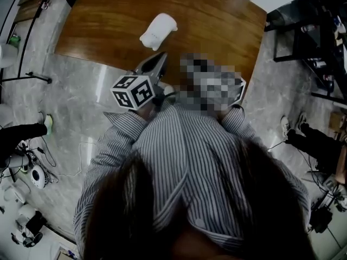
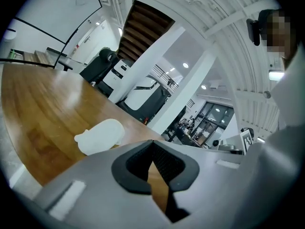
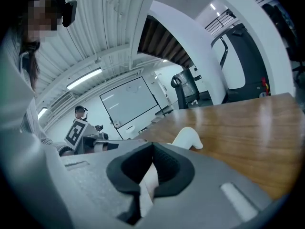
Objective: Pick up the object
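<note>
A small white animal-shaped toy lies on the brown wooden table, near its middle. My left gripper hovers over the table's near edge with its marker cube behind it. Its tips point at the toy from a short way off. In the left gripper view the jaws are shut with nothing between them, and the toy lies ahead to the left. In the right gripper view the jaws also meet, empty, with the toy just beyond. In the head view the right gripper is mostly hidden.
The table stands on a pale marble floor. Cables and small devices lie at the left. Black metal frames and a pair of shoes are at the right. A black office chair stands beyond the table.
</note>
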`<move>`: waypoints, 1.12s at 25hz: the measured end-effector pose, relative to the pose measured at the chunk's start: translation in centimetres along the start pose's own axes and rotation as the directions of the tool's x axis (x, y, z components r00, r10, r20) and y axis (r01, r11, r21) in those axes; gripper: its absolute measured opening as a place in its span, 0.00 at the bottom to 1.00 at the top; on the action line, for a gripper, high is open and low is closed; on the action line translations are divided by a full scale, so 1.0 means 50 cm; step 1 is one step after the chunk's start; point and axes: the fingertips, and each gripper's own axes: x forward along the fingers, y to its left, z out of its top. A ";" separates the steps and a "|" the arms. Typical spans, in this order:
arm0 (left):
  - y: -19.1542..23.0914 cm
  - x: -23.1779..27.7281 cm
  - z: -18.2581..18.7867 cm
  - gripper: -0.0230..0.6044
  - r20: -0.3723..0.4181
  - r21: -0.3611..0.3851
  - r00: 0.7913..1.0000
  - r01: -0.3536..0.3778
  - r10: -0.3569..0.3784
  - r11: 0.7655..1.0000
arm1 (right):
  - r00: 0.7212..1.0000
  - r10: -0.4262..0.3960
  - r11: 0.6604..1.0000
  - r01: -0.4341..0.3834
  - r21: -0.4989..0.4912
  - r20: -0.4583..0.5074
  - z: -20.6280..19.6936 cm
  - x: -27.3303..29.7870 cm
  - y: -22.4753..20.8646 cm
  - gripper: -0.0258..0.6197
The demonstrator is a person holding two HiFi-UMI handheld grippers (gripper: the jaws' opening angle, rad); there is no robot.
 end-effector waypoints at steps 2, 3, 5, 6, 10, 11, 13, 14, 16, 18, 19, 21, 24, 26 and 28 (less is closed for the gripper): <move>0.012 0.004 0.012 0.04 0.006 0.012 1.000 -0.016 0.016 1.000 | 1.000 0.016 1.000 -0.017 -0.008 -0.010 0.009 0.009 0.003 0.04; 0.018 0.009 0.016 0.04 0.005 0.020 1.000 -0.022 0.022 1.000 | 1.000 0.024 1.000 -0.024 -0.009 -0.016 0.014 0.012 0.002 0.04; 0.027 0.021 0.019 0.04 -0.002 0.030 0.999 -0.033 0.033 0.999 | 0.999 0.030 1.000 -0.031 -0.002 -0.027 0.019 0.013 -0.007 0.04; 0.031 0.027 0.018 0.09 -0.007 0.033 0.999 -0.039 0.039 0.999 | 0.999 0.032 0.999 -0.032 0.005 -0.034 0.019 0.011 -0.014 0.04; 0.047 0.045 0.026 0.16 -0.029 0.070 0.998 -0.060 0.062 0.996 | 0.997 0.041 0.999 -0.039 0.031 -0.067 0.013 0.016 -0.028 0.04; 0.054 0.048 0.030 0.16 -0.036 0.084 0.997 -0.066 0.070 0.994 | 0.996 0.045 0.998 -0.042 0.037 -0.077 0.009 0.022 -0.029 0.04; 0.067 0.055 0.039 0.20 -0.048 0.108 0.995 -0.079 0.084 0.991 | 0.994 0.054 0.998 -0.049 0.050 -0.098 0.000 0.035 -0.032 0.04; 0.073 0.058 0.042 0.23 -0.054 0.122 0.994 -0.085 0.092 0.989 | 0.993 0.058 0.997 -0.052 0.056 -0.108 -0.004 0.040 -0.033 0.04; 0.085 0.065 0.048 0.29 -0.070 0.164 0.991 -0.098 0.111 0.981 | 0.991 0.064 0.996 -0.056 0.069 -0.121 -0.011 0.052 -0.038 0.04; 0.100 0.074 0.051 0.33 -0.094 0.223 0.987 -0.110 0.133 0.969 | 0.990 0.070 0.995 -0.060 0.082 -0.127 -0.014 0.064 -0.045 0.04; 0.108 0.079 0.052 0.36 -0.106 0.257 0.983 -0.116 0.147 0.959 | 0.989 0.073 0.994 -0.062 0.088 -0.126 -0.015 0.070 -0.048 0.04; 0.128 0.090 0.053 0.41 -0.132 0.334 0.974 -0.129 0.182 0.934 | 0.989 0.076 0.993 -0.064 0.099 -0.123 -0.016 0.082 -0.056 0.04; 0.160 0.112 0.050 0.53 -0.193 0.438 0.953 -0.128 0.232 0.890 | 0.990 0.072 0.991 -0.057 0.123 -0.125 -0.019 0.097 -0.071 0.04; 0.179 0.128 0.043 0.58 -0.241 0.487 0.936 -0.113 0.258 0.866 | 0.989 0.070 0.988 -0.050 0.143 -0.132 -0.028 0.104 -0.078 0.04; 0.198 0.143 0.035 0.61 -0.283 0.543 0.915 -0.094 0.287 0.835 | 0.987 0.068 0.986 -0.044 0.163 -0.144 -0.040 0.107 -0.083 0.04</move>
